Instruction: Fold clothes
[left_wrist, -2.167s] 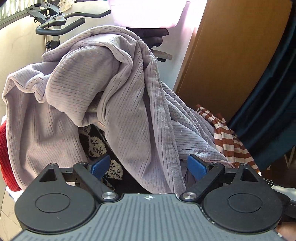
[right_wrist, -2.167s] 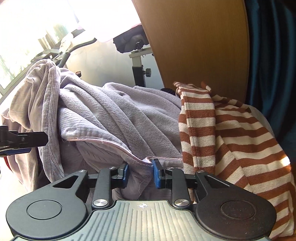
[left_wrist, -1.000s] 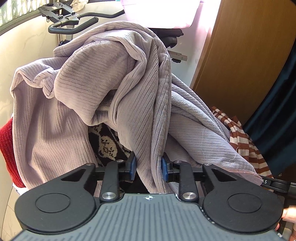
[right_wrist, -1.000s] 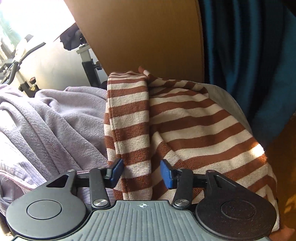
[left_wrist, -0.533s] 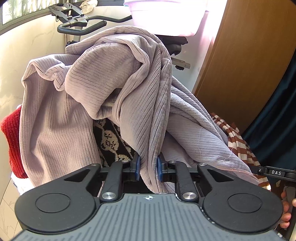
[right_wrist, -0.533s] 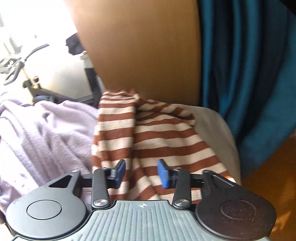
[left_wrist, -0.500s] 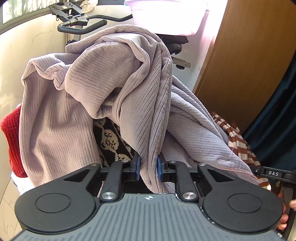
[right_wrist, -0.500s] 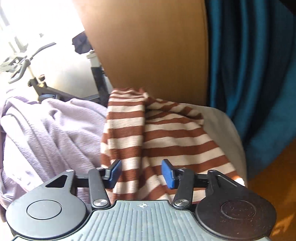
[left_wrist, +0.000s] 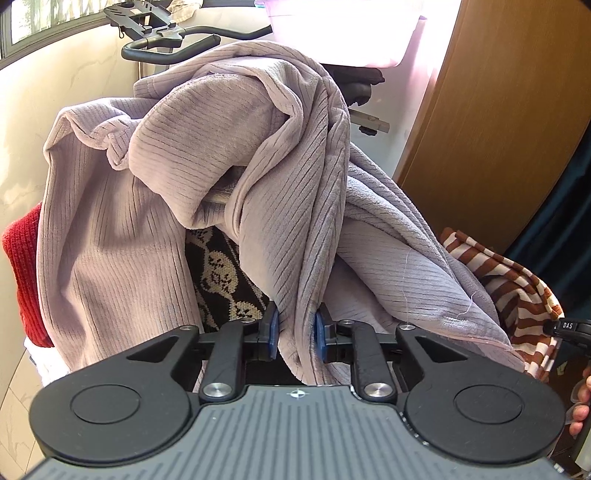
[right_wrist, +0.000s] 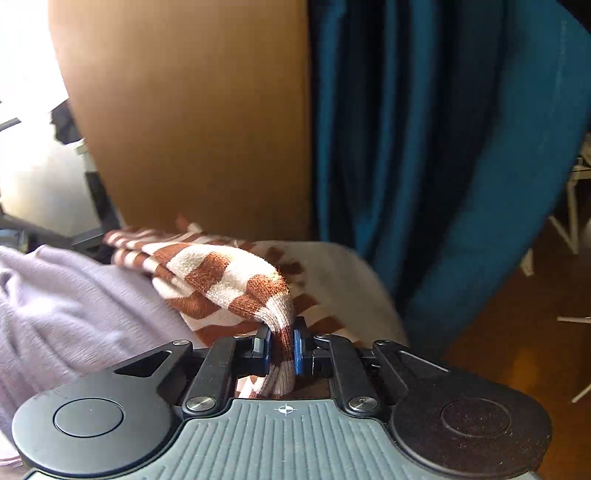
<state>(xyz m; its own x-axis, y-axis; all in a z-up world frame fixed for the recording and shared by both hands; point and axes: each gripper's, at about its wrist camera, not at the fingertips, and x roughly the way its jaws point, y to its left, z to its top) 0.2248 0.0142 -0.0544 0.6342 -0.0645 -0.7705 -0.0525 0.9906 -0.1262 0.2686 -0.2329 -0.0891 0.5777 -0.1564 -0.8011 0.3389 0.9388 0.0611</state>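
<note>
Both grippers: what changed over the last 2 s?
The left gripper was wide open beside the lilac garment; it closed on a hanging fold and now pinches it. The right gripper let go of the lilac hem, swung right to the striped top and has just clamped its edge, bunching it. The pile with the red knit and patterned knit stayed as it was.

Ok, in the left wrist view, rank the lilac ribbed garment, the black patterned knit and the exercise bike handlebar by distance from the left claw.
1. Lilac ribbed garment, clamped in the left claw.
2. Black patterned knit, just behind, left.
3. Exercise bike handlebar, top, behind the pile.
</note>
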